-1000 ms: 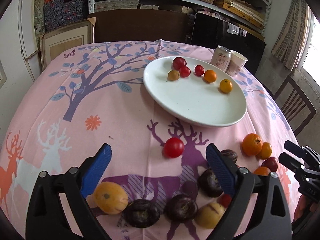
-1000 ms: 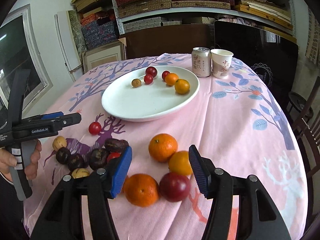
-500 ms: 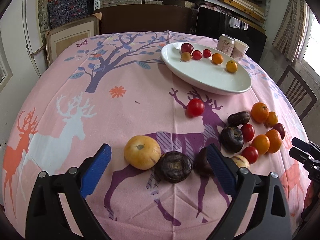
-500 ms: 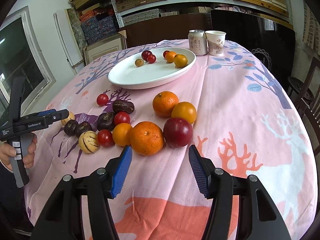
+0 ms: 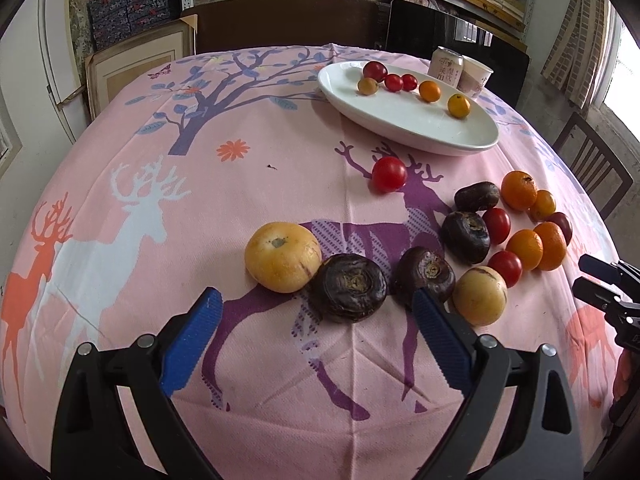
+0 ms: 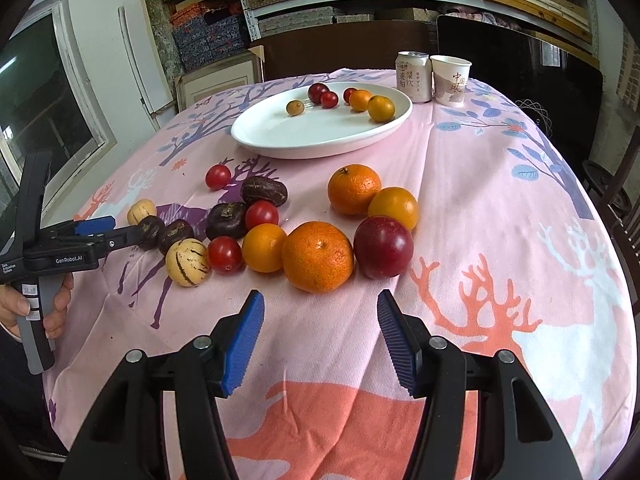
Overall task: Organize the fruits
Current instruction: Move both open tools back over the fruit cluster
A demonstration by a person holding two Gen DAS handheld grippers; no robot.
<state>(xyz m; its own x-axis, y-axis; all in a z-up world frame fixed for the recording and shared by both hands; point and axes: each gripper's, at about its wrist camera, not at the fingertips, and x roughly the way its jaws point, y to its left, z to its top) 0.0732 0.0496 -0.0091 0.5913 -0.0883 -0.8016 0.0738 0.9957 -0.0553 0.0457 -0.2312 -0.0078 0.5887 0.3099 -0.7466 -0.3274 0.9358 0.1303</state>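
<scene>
A white oval plate (image 5: 412, 120) (image 6: 280, 140) holds several small red and orange fruits. Loose fruit lies on the pink cloth in front of it: a yellow round fruit (image 5: 283, 257), dark purple fruits (image 5: 349, 282) (image 6: 226, 220), red tomatoes (image 5: 389, 174) (image 6: 218, 176), oranges (image 6: 318, 257) (image 5: 519, 190) and a dark red plum (image 6: 383, 246). My left gripper (image 5: 316, 330) stands open just short of the dark purple fruits, holding nothing. My right gripper (image 6: 320, 332) is open too, just short of the big orange, nothing between its pads.
A drink can (image 6: 414, 76) and a paper cup (image 6: 450, 80) stand behind the plate. Dark chairs (image 5: 592, 164) ring the round table. Shelves of boxes fill the back wall. A hand holds the left gripper's handle (image 6: 36, 292) at the table's left edge.
Both grippers have drawn back toward the near table edge and sunk a little, so the fruit now lies ahead of the fingertips instead of between them. No fruit moved; jaw widths are unchanged.
</scene>
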